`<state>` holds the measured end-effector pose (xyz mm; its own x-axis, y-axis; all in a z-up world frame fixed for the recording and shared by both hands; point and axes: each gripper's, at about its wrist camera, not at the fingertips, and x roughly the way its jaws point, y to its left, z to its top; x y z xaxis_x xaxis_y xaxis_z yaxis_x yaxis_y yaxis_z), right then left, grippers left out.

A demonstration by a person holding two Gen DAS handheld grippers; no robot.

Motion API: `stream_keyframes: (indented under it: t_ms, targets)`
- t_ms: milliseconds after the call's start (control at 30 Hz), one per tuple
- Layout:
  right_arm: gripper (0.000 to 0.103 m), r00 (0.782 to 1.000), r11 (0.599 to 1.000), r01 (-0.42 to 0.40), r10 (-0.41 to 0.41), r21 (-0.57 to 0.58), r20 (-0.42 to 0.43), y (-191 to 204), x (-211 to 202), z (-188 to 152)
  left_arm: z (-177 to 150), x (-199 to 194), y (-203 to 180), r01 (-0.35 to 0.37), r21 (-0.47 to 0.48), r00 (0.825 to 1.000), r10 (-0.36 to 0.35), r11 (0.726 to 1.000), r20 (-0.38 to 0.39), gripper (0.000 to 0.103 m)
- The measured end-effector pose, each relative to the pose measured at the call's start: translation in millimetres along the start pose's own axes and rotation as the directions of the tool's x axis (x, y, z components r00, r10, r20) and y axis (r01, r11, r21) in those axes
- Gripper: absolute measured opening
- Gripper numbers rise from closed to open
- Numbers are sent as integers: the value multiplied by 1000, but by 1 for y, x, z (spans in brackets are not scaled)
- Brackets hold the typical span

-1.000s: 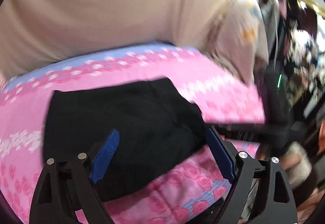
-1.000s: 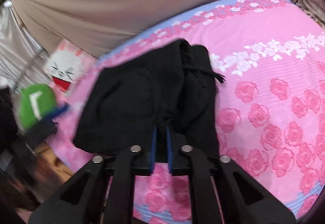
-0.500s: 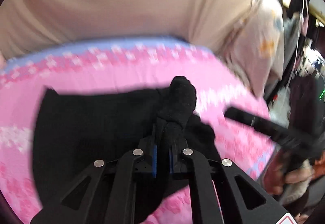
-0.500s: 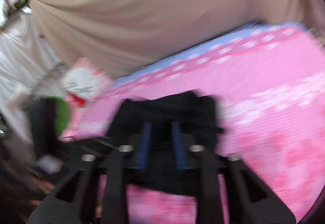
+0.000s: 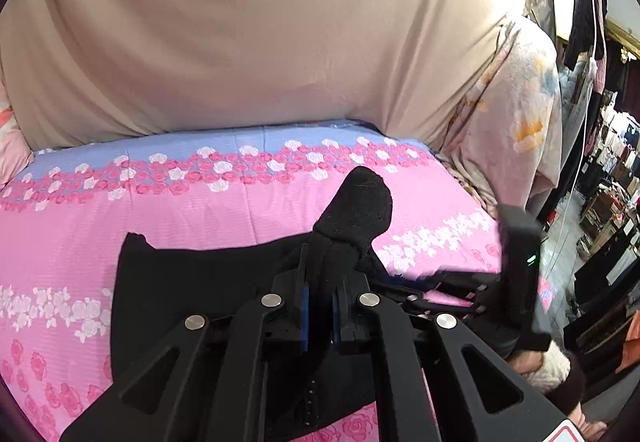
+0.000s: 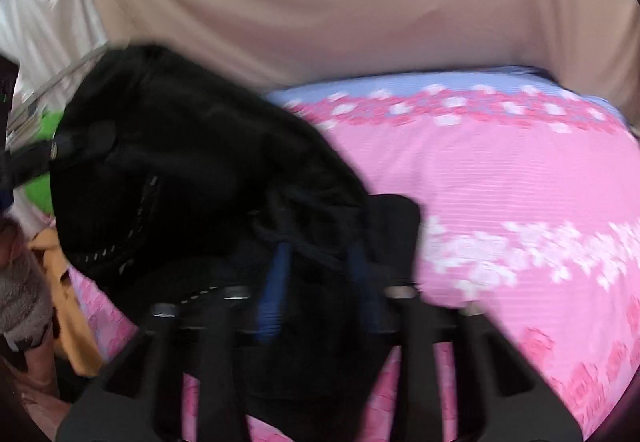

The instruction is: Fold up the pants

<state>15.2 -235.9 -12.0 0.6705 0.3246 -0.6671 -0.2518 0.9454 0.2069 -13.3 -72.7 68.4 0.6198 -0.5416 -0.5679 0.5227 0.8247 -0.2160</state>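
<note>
left wrist view: left gripper [image 5: 318,312] pinches a bunched edge of the black pants [image 5: 180,294], lifted off the pink floral bedspread [image 5: 200,213], the rest lying flat. right wrist view is blurred: right gripper [image 6: 320,282] has black cloth between its blue pads, which have just been closing. judged: a fold is under way, not laid down; flattening remains.
</note>
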Motion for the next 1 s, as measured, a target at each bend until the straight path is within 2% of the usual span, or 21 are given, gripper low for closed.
stream_keyframes:
  t_ms: [100, 167, 200, 233, 267, 333, 367, 400, 433, 500, 600, 667, 700, 733, 833, 933, 1000]
  targets:
    - [0, 994, 994, -103, 103, 23, -22, 18, 8, 1, 3, -6, 4, 4, -8, 1000, -4, 1000, 18, 6]
    - [0, 971, 969, -235, 237, 75, -19, 34, 12, -2, 3, -8, 5, 17, -7, 1000, -17, 1000, 16, 6]
    - [0, 960, 956, -278, 281, 97, -19, 41, 18, -4, 2, -7, 4, 26, -3, 1000, -26, 1000, 11, 6]
    - [0, 957, 952, -284, 288, 115, -22, 45, 23, -8, 0, -4, 2, 31, 1, 1000, -31, 1000, 3, 6]
    - [0, 967, 961, -249, 253, 125, -23, 44, 25, -11, -3, -1, 0, 34, 4, 999, -34, 999, -10, 6]
    - [6, 994, 985, -107, 108, 136, -6, 34, 15, -18, -7, 2, -1, 47, 3, 999, -47, 999, -26, 6]
    - [7, 999, 989, -48, 46, 137, 18, 25, 2, -21, -8, 1, 0, 53, 3, 998, -53, 999, -25, 6]
    - [17, 999, 988, -11, 5, 151, 42, 13, -13, -23, -9, 0, 0, 55, 6, 998, -54, 998, -21, 6]
    - [37, 998, 987, 10, -19, 161, 55, 6, -21, -23, -9, -1, 1, 51, 8, 999, -51, 999, -16, 6]
    - [52, 994, 987, 63, -75, 150, 78, -4, -33, -21, -8, -2, 4, 62, -5, 998, -62, 998, -8, 6]
    - [52, 995, 990, 68, -76, 120, 62, -7, -25, -13, -6, 0, 7, 65, -20, 998, -65, 998, -3, 6]
    - [44, 998, 992, 29, -34, 119, 46, -8, -8, -6, -4, -1, 7, 60, -22, 998, -60, 998, 1, 6]
    - [26, 1000, 991, 22, -24, 133, 17, -10, 5, -4, -4, -2, 7, 58, -20, 998, -58, 998, 2, 6]
    - [2, 1000, 990, 11, -10, 143, -10, -10, 14, -5, -3, -3, 7, 53, -17, 999, -53, 998, 4, 6]
    - [3, 993, 978, -106, 114, 179, -32, 8, 36, -3, -1, -6, 8, 53, -15, 999, -53, 999, 3, 6]
    - [5, 963, 938, -255, 267, 235, -22, 25, 47, -4, -3, -1, 3, 69, -5, 998, -69, 998, -10, 6]
    - [6, 954, 915, -282, 299, 288, -15, 19, 50, -8, -8, 8, -2, 84, 5, 996, -84, 996, -40, 6]
